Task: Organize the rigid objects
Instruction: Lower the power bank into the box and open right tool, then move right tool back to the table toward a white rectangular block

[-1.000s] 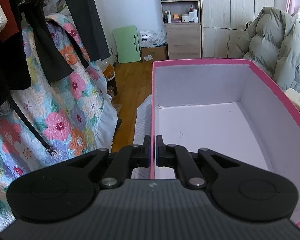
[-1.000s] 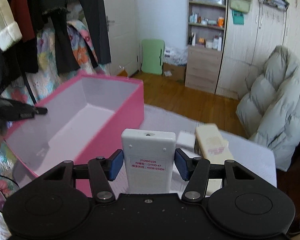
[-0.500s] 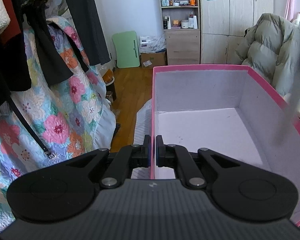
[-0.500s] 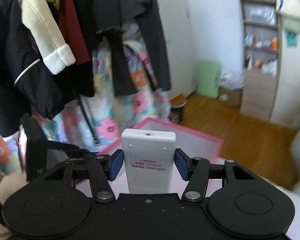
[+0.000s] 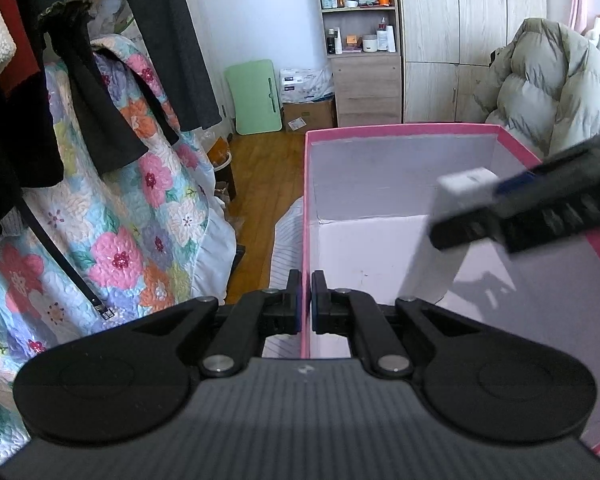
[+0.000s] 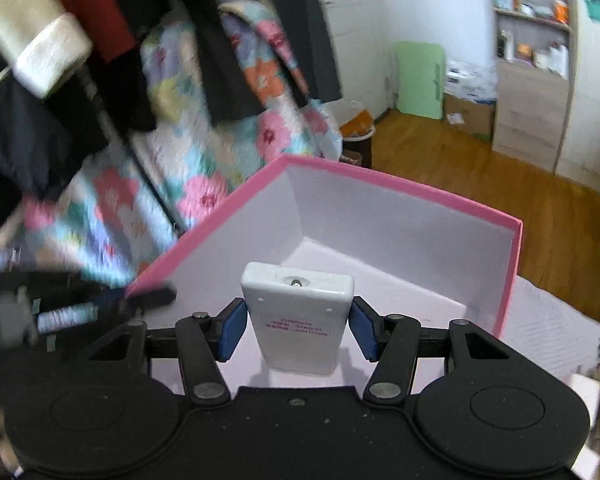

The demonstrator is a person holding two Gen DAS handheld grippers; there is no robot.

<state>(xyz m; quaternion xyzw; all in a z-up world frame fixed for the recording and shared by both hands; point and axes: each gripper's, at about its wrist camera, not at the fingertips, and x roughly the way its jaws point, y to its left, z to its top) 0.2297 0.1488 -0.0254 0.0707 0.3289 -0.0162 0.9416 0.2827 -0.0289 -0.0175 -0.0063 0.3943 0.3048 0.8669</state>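
A pink box (image 5: 396, 130) with a white inside stands open. My left gripper (image 5: 305, 296) is shut on the box's left wall (image 5: 305, 240). My right gripper (image 6: 296, 330) has its blue pads (image 6: 232, 332) a little apart from the sides of a white remote control (image 6: 298, 316), which hangs over the inside of the box (image 6: 400, 196). In the left wrist view the remote (image 5: 440, 236) tilts down into the box from the right, under the blurred right gripper (image 5: 540, 208).
A floral quilt (image 5: 112, 216) and dark hanging clothes (image 5: 80, 92) fill the left. A grey puffer jacket (image 5: 552, 80) lies at the back right. A wooden shelf unit (image 5: 360, 40) and a green board (image 5: 254, 96) stand by the far wall.
My right gripper has carried the remote from beside the box to over its inside, and its pads have parted from the remote. My left gripper has stayed clamped on the box wall.
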